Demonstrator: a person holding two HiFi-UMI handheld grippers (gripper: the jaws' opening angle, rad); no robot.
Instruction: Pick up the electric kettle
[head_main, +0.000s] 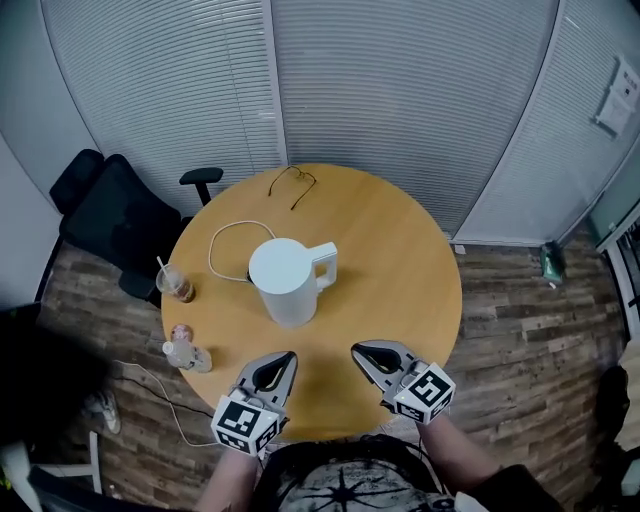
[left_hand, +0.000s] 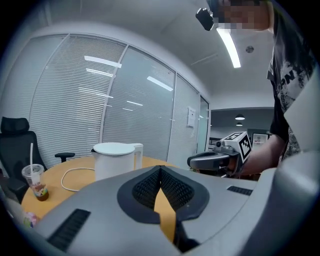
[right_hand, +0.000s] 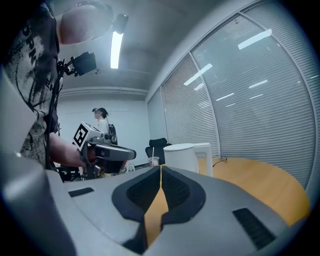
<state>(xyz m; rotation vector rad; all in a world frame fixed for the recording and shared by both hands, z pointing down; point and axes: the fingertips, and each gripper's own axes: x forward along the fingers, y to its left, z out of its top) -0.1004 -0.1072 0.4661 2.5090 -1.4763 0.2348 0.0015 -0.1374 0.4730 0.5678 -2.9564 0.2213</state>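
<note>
Nearest the person, both grippers hover over the near edge of the round wooden table, level with each other and a little apart. The left gripper has its fingers pressed together at the tips, with nothing between them. The right gripper is closed the same way, and it is empty too. Both point towards the middle of the table.

Just beyond them stands the white electric kettle, upright near the table's centre, lid on, its handle turned to the right. Neither gripper touches it. A white cord loops out from its left side.

At the left edge lies what looks like a small bottle, and beyond it stands a plastic cup with a straw. A pair of glasses lies by the far edge. Past the table, a black office chair stands before the blinds.
</note>
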